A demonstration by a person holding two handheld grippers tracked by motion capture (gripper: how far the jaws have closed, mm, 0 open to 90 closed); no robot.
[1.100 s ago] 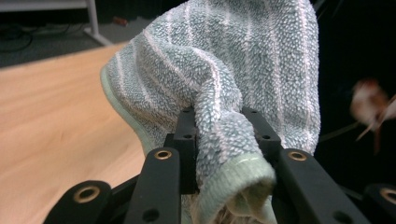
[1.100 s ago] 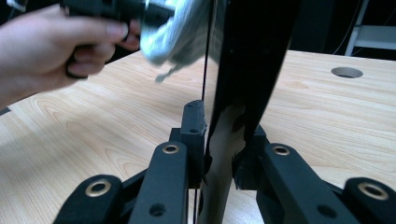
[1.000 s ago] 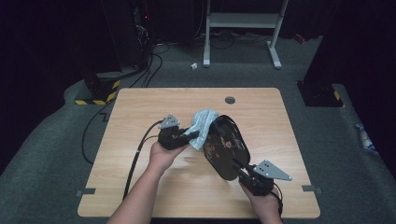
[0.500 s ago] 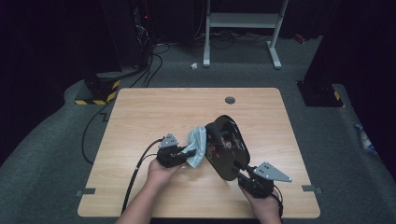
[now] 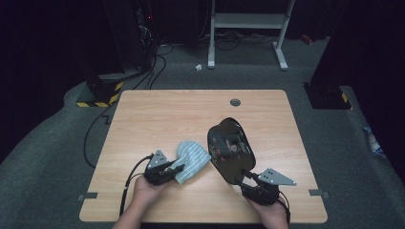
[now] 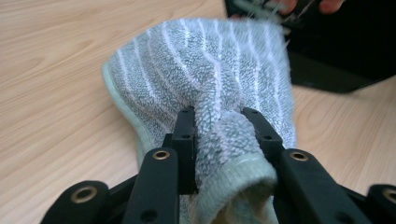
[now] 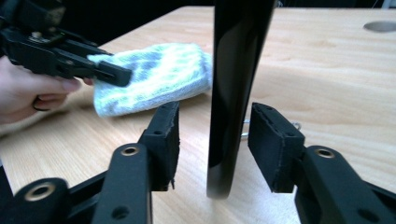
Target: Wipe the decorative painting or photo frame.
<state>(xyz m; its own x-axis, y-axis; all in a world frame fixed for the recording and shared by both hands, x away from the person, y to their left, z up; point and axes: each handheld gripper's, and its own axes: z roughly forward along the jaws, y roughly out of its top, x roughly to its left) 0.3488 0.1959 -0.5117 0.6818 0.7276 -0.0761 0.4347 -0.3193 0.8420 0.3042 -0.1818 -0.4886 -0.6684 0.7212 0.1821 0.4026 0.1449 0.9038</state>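
A blue-and-white striped cloth lies bunched on the wooden table, left of a black glossy dish. My left gripper is shut on the cloth's near end; in the left gripper view the folded terry cloth is squeezed between the jaws of the left gripper. The dish stands on its edge. Its thin rim sits between the jaws of my right gripper, which have just been opening, with a gap on each side. The right gripper is at the dish's near end.
A round cable hole sits near the table's far edge. A black cable trails from the left gripper over the near left of the table. A white desk frame and a yellow-black striped block are on the floor beyond.
The left gripper drew the cloth away from the dish toward the near edge and down onto the table. The right jaws came apart off the dish's rim.
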